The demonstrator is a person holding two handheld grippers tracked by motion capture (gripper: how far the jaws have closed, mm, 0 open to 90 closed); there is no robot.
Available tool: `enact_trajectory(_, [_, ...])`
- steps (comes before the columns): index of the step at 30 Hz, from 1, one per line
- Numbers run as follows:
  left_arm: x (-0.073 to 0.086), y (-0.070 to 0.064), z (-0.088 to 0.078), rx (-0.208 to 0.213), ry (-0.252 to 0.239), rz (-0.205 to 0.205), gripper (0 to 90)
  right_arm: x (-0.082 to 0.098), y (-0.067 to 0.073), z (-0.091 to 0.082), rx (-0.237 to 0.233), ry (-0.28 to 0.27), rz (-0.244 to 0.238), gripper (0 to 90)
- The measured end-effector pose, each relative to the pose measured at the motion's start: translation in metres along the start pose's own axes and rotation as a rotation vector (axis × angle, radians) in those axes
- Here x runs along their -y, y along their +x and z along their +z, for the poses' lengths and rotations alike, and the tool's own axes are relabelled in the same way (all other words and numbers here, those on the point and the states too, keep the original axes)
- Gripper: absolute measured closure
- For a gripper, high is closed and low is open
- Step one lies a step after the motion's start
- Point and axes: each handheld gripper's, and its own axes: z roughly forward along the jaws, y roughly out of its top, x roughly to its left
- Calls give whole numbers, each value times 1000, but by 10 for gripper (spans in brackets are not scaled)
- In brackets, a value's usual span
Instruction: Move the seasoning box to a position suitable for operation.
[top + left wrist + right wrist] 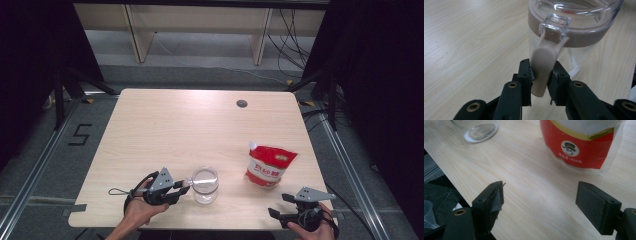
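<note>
1. The left gripper (541,81) has its fingers (525,75) pinching the beige latch tab (544,65) of the clear jar (205,185), which stands on the counter (190,130) directly ahead of those fingers. The tab is smooth and rounded and sits only partway into the pads, so I judge it could squirt out sideways if the pull comes at an angle.

2. Nothing else holds the jar. A lift on the tab may drag or tip the light jar toward the fingers rather than freeing the lid (574,27).

3. The clear clasp (554,25) sits just beyond the fingertips, where the tab meets the lid. A hard twist there could strain the hinge, or let the lid spring up suddenly.

4. The right gripper (544,202) hovers with its fingers (490,200) spread wide and empty. The red sugar pouch (579,147) stands just ahead of them, and the jar's base is farther off to their left. A hasty reach could knock the soft pouch over; its white spout (253,145) sits at the top.

5. Both things stand near the counter's front edge, so a slide toward the person risks a fall.
</note>
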Motion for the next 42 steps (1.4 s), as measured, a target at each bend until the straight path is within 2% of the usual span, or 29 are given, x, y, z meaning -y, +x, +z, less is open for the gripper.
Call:
enact_trajectory(1, [0, 0, 2, 8, -15, 3, 732, 0, 0, 0, 3, 2, 8, 234])
enact_trajectory(2, [-1, 0, 2, 3, -3, 25, 732, 0, 0, 0, -1, 0, 5, 234])
enact_trajectory(3, [-1, -1, 3, 3, -4, 9, 731, 0, 1, -1, -4, 0, 8, 235])
enact_trajectory(4, [-2, -1, 4, 10, -4, 18, 731, 0, 1, -1, -4, 0, 8, 235])
enact_trajectory(6, [-4, -4, 6, 17, -2, 15, 730, 0, -1, 1, 3, -10, -26, 236])
enact_trajectory(7, [-5, -3, 7, 19, 3, 38, 730, -1, -1, 0, 13, -11, -38, 236])
enact_trajectory(8, [-5, -4, 9, 21, -4, 25, 730, -1, -1, 1, 9, -13, -38, 237])
enact_trajectory(9, [-6, -6, 10, 20, -10, 11, 730, -1, -1, 1, 8, -15, -36, 237])
enact_trajectory(10, [-7, -4, 10, 23, 2, 33, 730, -1, -1, 1, 5, -16, -35, 237])
enact_trajectory(12, [-7, -4, 12, 23, -8, 19, 730, -1, 1, 1, -8, -10, -6, 237])
enact_trajectory(14, [-8, -2, 14, 18, 2, 41, 730, -1, 1, 1, -10, -12, -8, 238])
enact_trajectory(15, [-9, -3, 14, 27, -9, 25, 730, -1, 2, 1, -5, -10, -3, 239])
enact_trajectory(17, [-10, -2, 16, 38, -8, 30, 731, -1, 0, 1, -12, -14, -24, 239])
enact_trajectory(18, [-11, -2, 16, 33, 5, 44, 731, -1, 4, 0, -19, 2, 17, 239])
enact_trajectory(19, [-11, -2, 17, 34, -6, 41, 731, -1, 2, 1, -17, -9, -9, 240])
enact_trajectory(20, [-12, -1, 18, 41, -6, 44, 731, -1, 2, 1, -15, -10, -12, 240])
enact_trajectory(21, [-12, -2, 19, 46, -8, 32, 731, -1, 3, 1, -17, -12, -12, 241])
enact_trajectory(25, [-12, 0, 18, 42, 6, 43, 731, -1, 2, 1, -18, -11, -16, 240])
enact_trajectory(26, [-12, 0, 20, 43, -10, 39, 730, -1, 2, 1, -18, -8, -8, 240])
enact_trajectory(27, [-13, 2, 19, 48, 0, 60, 731, -1, 3, 1, -23, -4, 1, 241])
enact_trajectory(28, [-12, 0, 19, 46, -2, 36, 730, -1, 3, 1, -25, -2, 5, 240])
enact_trajectory(29, [-13, 1, 19, 41, -5, 46, 729, -1, 2, 1, -20, -10, -10, 241])
enact_trajectory(32, [-12, 0, 19, 34, -9, 23, 725, -2, 2, 1, -24, -11, -16, 240])
enact_trajectory(33, [-12, 0, 19, 35, -10, 22, 724, -2, 0, 1, -15, -21, -39, 241])
enact_trajectory(36, [-12, 3, 19, 32, -11, 24, 670, -2, -1, 2, -16, -22, -44, 240])
enact_trajectory(37, [-12, 3, 19, 25, -19, 27, 658, -1, 1, 2, -26, -14, -17, 240])
enact_trajectory(38, [-13, 4, 17, 29, -6, 12, 641, -1, 1, 2, -27, -14, -17, 241])
enact_trajectory(40, [-13, 4, 14, 18, -29, -6, 583, -1, 1, 2, -30, -12, -15, 240])
enact_trajectory(42, [-14, 3, 9, 39, -23, -2, 537, 0, -2, 2, -27, -19, -30, 240])
